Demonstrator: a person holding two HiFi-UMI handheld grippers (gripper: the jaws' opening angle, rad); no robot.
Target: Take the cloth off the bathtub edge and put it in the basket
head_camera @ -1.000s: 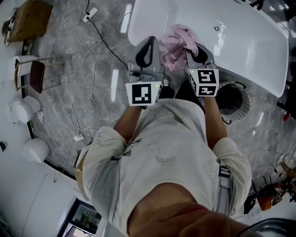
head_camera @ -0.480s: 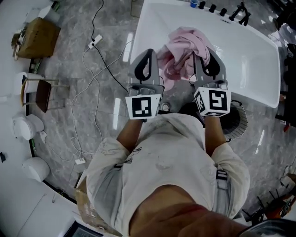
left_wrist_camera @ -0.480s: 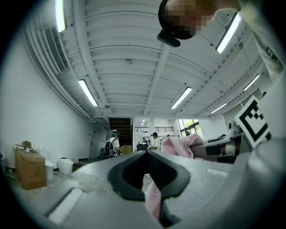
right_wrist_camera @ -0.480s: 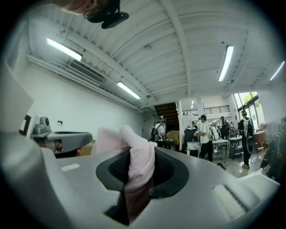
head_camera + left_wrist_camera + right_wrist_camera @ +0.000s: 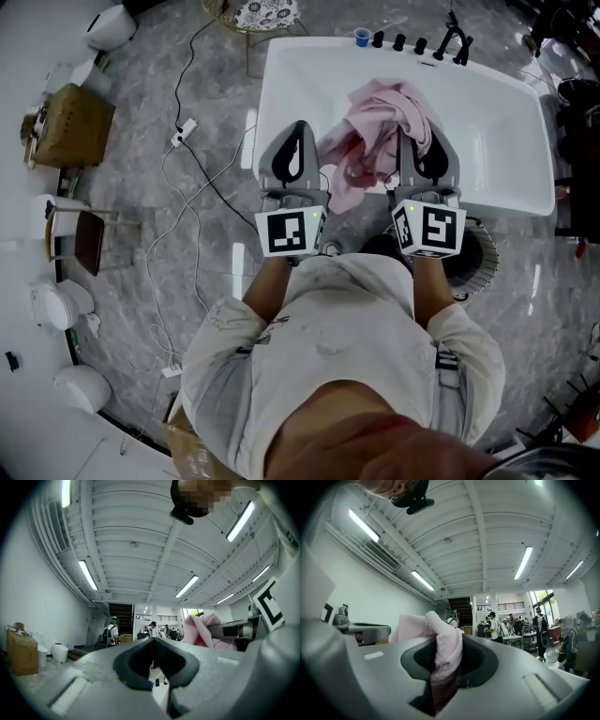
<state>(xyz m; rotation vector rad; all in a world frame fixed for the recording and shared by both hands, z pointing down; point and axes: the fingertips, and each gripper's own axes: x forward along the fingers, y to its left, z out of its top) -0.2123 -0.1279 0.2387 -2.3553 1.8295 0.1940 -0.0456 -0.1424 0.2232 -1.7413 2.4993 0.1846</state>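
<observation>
Cloth (image 5: 377, 127) first: we see the pink bundle off the rim and up in the air, bunched and drooping over the white bathtub (image 5: 497, 112), with its loose folds hanging between our two tools. The right hand-held gripper (image 5: 449, 654) is clamped on it – in the right gripper view a thick fold of pink fabric fills the gap between the jaws and spills over their top edge. The left hand-held gripper (image 5: 153, 641) has its jaws together at the tips with nothing pinched; through the opening behind the tips we make out only the tub's far end, and the pink bundle shows off to that view's right, beside the other tool. From the head view both tools are held side by side in front of our chest, their marker cubes (image 5: 291, 230) facing up. The basket (image 5: 480, 251) – dark and open-topped – stands on the grey marble floor (image 5: 187, 309) just beside the tub's near edge, partly hidden under our right forearm, and the cloth is well above it and not in it. Black tap fittings (image 5: 441, 42) and a small blue cup (image 5: 362, 37) sit along the tub's far rim. White cables (image 5: 178, 187) trail across the floor to our left.
</observation>
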